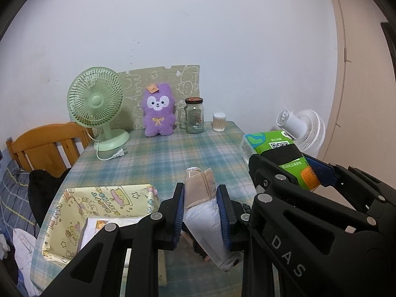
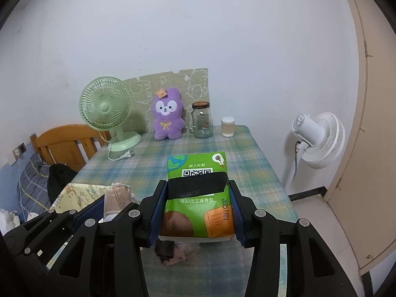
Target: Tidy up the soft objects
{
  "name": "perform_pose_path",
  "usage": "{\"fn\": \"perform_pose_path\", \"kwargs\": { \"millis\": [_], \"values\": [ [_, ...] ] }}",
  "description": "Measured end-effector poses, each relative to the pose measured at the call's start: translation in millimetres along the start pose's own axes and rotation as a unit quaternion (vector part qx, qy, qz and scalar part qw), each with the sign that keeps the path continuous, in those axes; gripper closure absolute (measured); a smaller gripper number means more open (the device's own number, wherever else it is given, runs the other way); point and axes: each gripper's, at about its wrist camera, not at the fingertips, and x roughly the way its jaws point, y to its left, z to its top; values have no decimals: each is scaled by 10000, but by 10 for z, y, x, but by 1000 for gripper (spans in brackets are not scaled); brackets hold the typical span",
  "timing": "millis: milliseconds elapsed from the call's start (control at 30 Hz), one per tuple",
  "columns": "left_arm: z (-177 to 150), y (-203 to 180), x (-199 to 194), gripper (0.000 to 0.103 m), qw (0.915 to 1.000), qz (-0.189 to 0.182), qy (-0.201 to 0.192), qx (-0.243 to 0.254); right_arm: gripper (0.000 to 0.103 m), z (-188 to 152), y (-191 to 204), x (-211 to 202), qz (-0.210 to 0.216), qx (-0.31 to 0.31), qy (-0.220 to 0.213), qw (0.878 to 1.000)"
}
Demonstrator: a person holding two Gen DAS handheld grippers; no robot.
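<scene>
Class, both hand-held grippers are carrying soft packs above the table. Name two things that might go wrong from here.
1. The left hand-held gripper pinches the slim white-and-tan pack only around its middle, so it might sag or slip out.
2. The right hand-held gripper and its green tissue pack ride close beside the left one; they might bump near the yellow box.

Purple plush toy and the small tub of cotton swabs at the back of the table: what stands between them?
A glass jar with a dark lid stands between the purple plush toy and the cotton swab tub; both wrist views show it.
</scene>
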Motion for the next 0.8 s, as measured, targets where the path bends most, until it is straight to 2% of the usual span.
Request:
{"fn": "perform_pose_path", "kwargs": {
  "millis": [800],
  "values": [
    [56,708,63,78,9994,310,-31,-163,52,133,705,326,355,-242,-47,9991]
  ]
}}
